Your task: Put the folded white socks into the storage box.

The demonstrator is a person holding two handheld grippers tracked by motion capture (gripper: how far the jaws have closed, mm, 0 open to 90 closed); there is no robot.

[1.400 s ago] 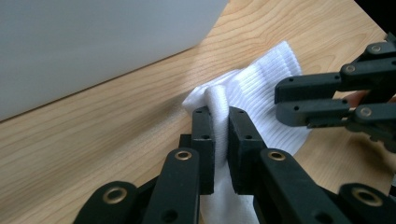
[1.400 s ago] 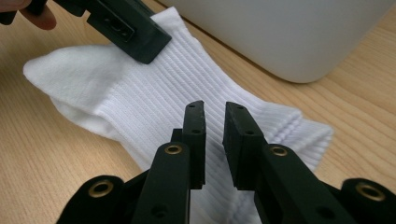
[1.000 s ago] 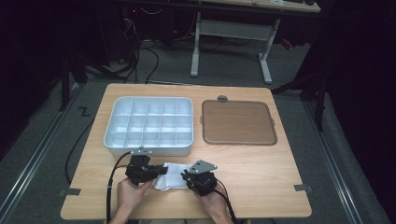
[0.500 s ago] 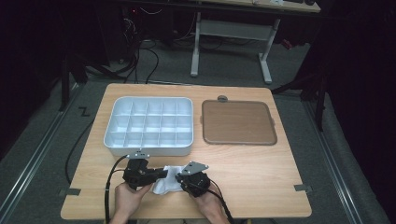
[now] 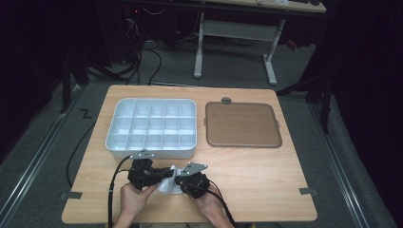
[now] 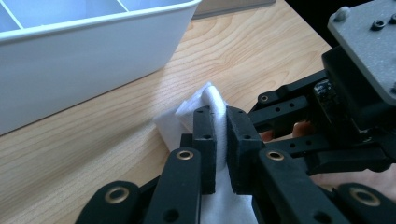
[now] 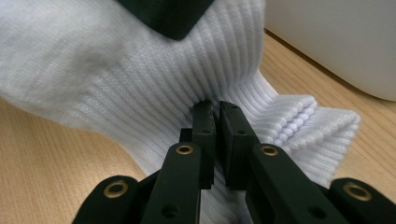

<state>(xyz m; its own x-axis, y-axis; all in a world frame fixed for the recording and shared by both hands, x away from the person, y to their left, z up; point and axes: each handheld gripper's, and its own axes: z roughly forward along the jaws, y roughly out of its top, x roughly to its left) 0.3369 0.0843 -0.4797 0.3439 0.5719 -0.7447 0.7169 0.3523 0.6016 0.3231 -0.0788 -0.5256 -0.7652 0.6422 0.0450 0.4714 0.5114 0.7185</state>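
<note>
Two hand-held tools pinch a white ribbed sock at the near edge of a wooden counter.

The left tool is clamped on a fold of the white ribbed fabric sock, its jaws almost together with the cloth pressed between them, as the left gripper view makes clear. The right tool faces it from the other side; its jaws have just been closing and now nip a bunched ridge of the same sock, seen close in the right gripper view. The sock lies between the two tools, just in front of a white plastic tray with many small compartments. A flat brown rectangular lid sits beside the tray, to its right. The person's hands grip both tools from below.
</note>
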